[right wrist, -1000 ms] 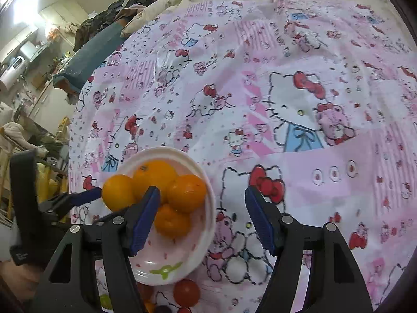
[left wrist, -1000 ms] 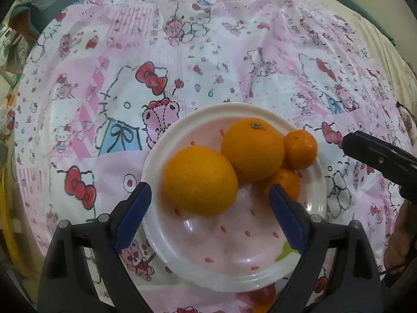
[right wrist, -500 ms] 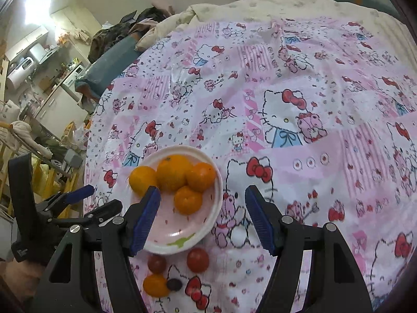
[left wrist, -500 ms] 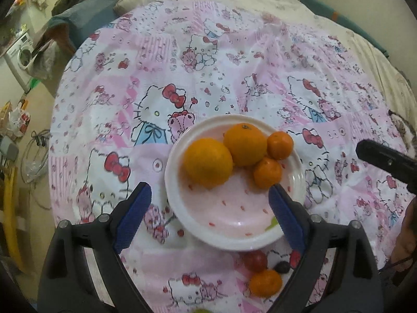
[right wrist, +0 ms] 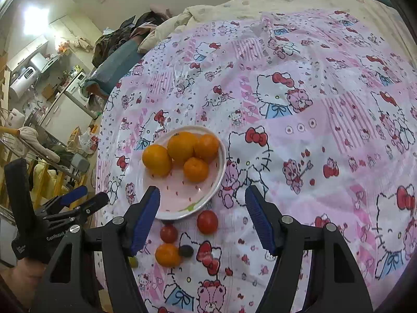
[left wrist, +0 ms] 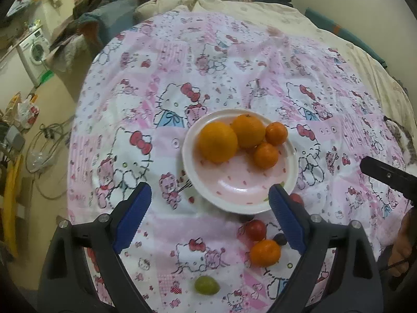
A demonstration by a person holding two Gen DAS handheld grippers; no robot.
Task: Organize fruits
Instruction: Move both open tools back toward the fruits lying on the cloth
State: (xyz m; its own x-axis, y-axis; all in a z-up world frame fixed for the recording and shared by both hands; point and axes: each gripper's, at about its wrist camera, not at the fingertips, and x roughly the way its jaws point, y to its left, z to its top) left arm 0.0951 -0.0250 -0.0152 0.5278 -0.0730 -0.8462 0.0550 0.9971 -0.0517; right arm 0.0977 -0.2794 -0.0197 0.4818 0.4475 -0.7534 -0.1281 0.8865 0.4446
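Four oranges (left wrist: 217, 142) sit grouped on the far half of the white plate (left wrist: 235, 203). Near its rim lie a tomato (right wrist: 207, 221), mandarin (right wrist: 168, 254) and grape (left wrist: 206, 285). Left hand-held gripper (left wrist: 209, 211) and right hand-held gripper (right wrist: 200, 216) both gape wide, empty.

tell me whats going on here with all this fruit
A person holds two grippers over a table, sorting fruit. Four oranges sit on the white plate. A small orange, two cherry tomatoes, a dark grape and a green grape lie on the tablecloth. The left gripper and right gripper are open, holding nothing.
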